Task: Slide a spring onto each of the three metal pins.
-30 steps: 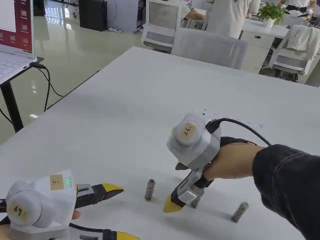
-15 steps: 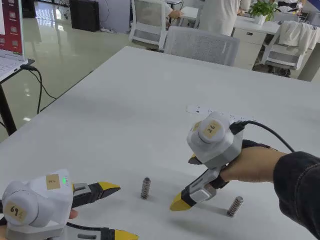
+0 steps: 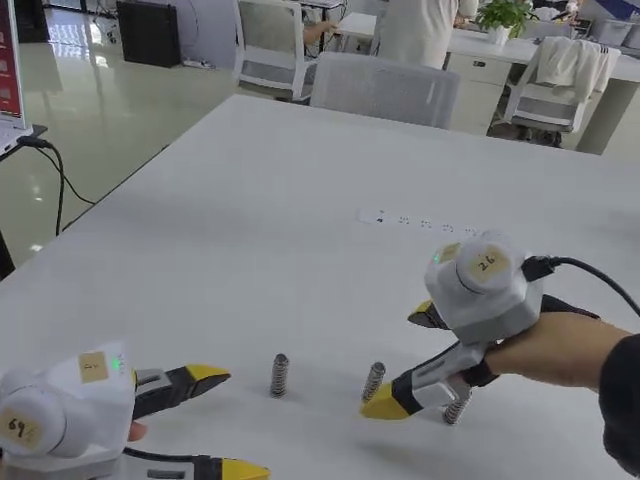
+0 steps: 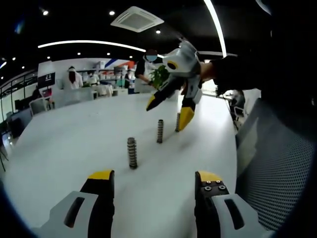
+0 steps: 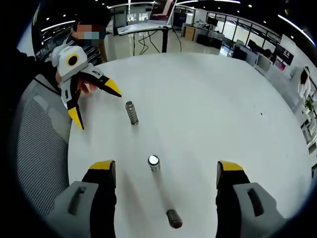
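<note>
Three springs [image 4: 160, 131] are standing upright in a row on the white table [image 3: 300, 200]: the left spring [image 3: 279, 375], the middle spring [image 3: 373, 381] and the right spring [image 3: 455, 406], this last one partly hiding behind the right tool [image 3: 400, 362]. That tool is hanging over them, jaws spread wide and gripping nothing, one yellow tip dipping between the middle and right springs. The left tool [image 3: 225, 420] is hovering at the near left, jaws likewise gaping and empty, pointing toward the row
</note>
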{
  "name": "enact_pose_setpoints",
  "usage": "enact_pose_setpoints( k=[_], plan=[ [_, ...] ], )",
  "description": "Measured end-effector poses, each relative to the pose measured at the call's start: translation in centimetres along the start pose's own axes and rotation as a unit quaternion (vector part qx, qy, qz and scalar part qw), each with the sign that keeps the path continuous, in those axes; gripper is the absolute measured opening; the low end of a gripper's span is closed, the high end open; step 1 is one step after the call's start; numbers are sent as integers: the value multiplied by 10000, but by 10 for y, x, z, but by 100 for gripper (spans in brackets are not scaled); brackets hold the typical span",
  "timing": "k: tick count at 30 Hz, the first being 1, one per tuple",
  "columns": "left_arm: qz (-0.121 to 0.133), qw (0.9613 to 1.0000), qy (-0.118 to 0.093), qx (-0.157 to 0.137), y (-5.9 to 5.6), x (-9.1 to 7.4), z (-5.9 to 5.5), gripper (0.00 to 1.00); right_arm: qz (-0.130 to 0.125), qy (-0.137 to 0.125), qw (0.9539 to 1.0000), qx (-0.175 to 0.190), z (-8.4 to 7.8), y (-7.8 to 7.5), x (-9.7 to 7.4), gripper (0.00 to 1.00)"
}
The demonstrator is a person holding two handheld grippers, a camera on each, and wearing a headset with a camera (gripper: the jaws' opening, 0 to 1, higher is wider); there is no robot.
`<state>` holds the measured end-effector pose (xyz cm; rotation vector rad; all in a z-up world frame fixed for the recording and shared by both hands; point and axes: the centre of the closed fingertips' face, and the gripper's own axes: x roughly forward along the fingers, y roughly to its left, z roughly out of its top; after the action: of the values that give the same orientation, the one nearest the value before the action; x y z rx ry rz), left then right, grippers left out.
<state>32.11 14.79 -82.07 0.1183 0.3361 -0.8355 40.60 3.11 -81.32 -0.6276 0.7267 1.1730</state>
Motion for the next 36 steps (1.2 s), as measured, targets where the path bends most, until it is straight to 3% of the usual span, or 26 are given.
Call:
enact_pose_setpoints(
  k=[11, 19, 36],
  plan=[
    [9, 10000, -13, -9, 2, 1, 2, 62, -313, -479, 9978, 333, -12, -3, -18, 86],
    [6, 10000, -41, -17, 3, 5, 5, 63, -519, -830, 9938, 528, -25, 1, -28, 87],
    [15, 10000, -84, -47, 2, 7, 10, 66, -691, -1367, 9852, 772, -50, 12, -46, 87]
  ],
)
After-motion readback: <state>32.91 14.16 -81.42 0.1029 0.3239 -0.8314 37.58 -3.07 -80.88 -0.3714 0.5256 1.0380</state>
